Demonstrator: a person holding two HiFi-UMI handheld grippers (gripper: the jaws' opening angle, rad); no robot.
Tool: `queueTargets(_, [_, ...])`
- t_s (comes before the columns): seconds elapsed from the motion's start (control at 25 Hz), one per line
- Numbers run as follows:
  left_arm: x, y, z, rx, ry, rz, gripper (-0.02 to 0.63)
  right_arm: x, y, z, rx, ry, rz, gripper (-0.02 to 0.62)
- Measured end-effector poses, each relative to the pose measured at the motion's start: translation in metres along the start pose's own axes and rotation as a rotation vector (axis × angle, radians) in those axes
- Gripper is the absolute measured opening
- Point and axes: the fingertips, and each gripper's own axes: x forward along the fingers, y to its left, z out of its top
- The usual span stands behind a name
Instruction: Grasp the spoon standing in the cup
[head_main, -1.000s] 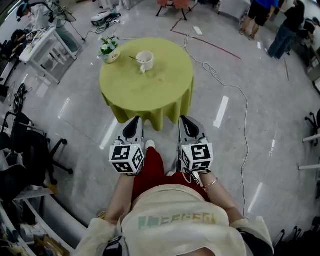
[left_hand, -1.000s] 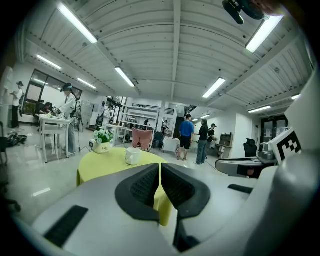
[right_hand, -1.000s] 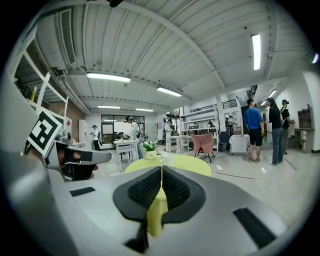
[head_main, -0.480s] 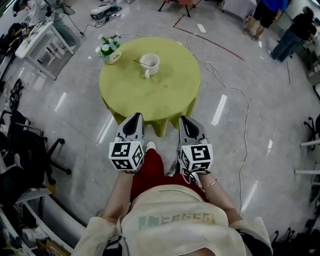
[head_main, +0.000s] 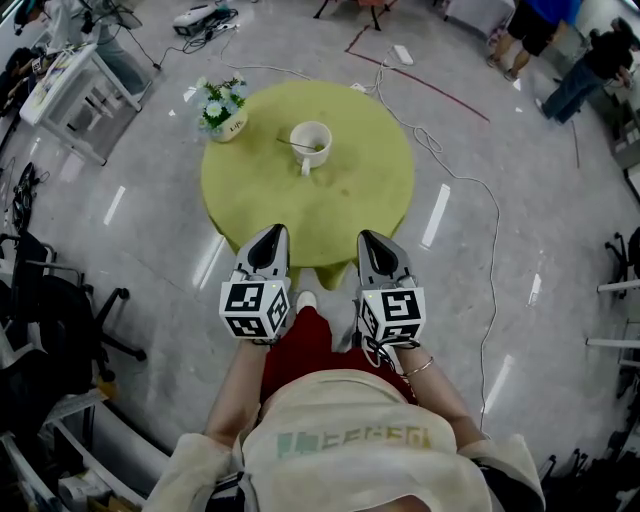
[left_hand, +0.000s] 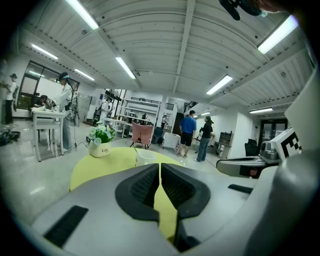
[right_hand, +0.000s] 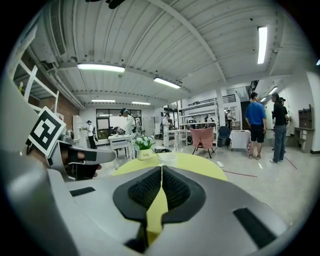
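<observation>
Jaws on both grippers are clenched and hold nothing. The left gripper (left_hand: 160, 169) has its black pads meeting along their tips, and so does the right gripper (right_hand: 161, 171) (only a sliver of yellow-green cloth shows through the slit lower down in each). In the head view the two are held side by side, marker cubes toward the person. Their tips overlap the near rim of the round table (head_main: 255, 195) and point across it.

The white cup (head_main: 312, 145) stands on the far half of the table, roughly midway between the lines of the two grippers. Its handle is turned toward the person. The spoon (head_main: 292, 143) stands in the cup, its thin handle leaning out over the rim to the left. Cup and spoon are well apart from both grippers, and nothing touches them.

A pot (head_main: 223, 110) of white flowers sits at the table's far left edge, near the cup but clear of it. A cable (head_main: 470, 185) snakes over the shiny floor to the right of the table. Two people (head_main: 560, 60) stand beyond it at the far right.
</observation>
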Motion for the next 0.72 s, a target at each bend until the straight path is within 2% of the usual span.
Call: queueTargets(0.72, [0.076,0.081,0.011,-0.009,0.076,-0.052,0.034,0.098,0.004,0.014,0.01,0.048,-0.071,0.037])
